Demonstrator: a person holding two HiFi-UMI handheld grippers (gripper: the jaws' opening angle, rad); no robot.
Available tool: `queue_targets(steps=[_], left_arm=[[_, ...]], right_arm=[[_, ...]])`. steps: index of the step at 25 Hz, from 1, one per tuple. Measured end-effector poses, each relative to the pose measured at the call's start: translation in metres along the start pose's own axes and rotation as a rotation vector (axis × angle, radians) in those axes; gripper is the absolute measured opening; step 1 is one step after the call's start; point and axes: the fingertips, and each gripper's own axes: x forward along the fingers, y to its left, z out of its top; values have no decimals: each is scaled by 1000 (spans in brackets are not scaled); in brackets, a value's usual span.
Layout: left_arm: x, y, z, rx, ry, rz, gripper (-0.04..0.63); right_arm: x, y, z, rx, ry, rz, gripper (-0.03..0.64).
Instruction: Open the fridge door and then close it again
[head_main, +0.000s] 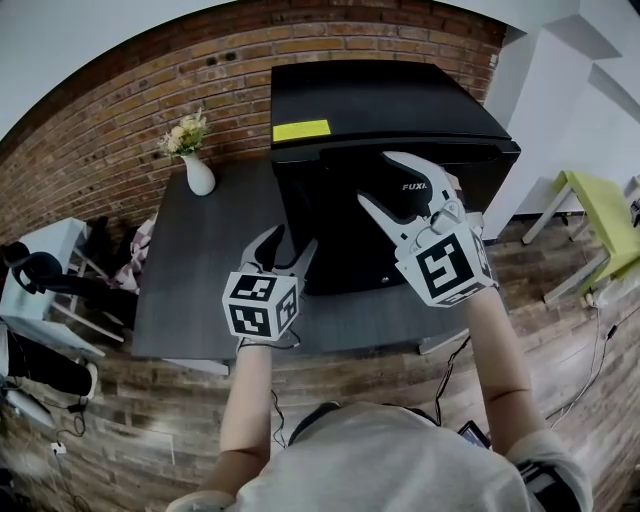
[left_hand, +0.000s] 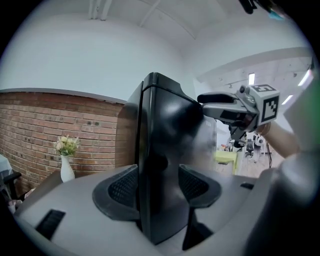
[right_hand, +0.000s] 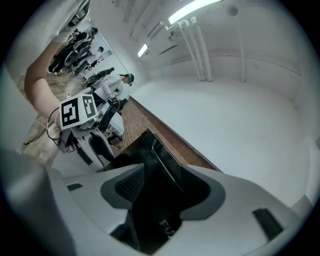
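Note:
A black mini fridge (head_main: 380, 110) stands on a dark grey table (head_main: 185, 290), its door shut and a yellow label on top. My left gripper (head_main: 292, 242) is open at the left edge of the door front. In the left gripper view that edge of the fridge (left_hand: 165, 130) runs between the spread jaws of the gripper (left_hand: 157, 187), with no pad pressing on it. My right gripper (head_main: 376, 177) is open, rolled on its side, before the door's upper right by the brand lettering. In the right gripper view the fridge (right_hand: 150, 165) fills the gap of the gripper (right_hand: 162, 192).
A white vase of flowers (head_main: 197, 172) stands on the table left of the fridge, against a brick wall (head_main: 110, 120). A green side table (head_main: 605, 210) is at the right. A black chair (head_main: 40, 275) sits at the left. Cables (head_main: 590, 380) trail on the wooden floor.

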Motion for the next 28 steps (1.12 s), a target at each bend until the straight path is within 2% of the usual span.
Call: queue_targets(steps=[4, 7, 11, 13, 16, 28], left_arm=[[9, 2, 1, -5, 1, -33, 242], [14, 3, 4, -8, 3, -63, 245], [19, 2, 5, 5, 5, -98, 247], [21, 1, 4, 9, 9, -114, 247], [23, 1, 4, 9, 1, -126, 247], [21, 4, 5, 16, -28, -128, 246]], right_arm=[[6, 10, -5, -52, 43, 77, 239], [8, 9, -6, -94, 71, 91, 239], [9, 6, -7, -98, 114, 105, 213], [10, 4, -7, -96, 126, 99, 206], [12, -1, -7, -97, 121, 61, 143], [12, -3, -5, -59, 104, 10, 141]])
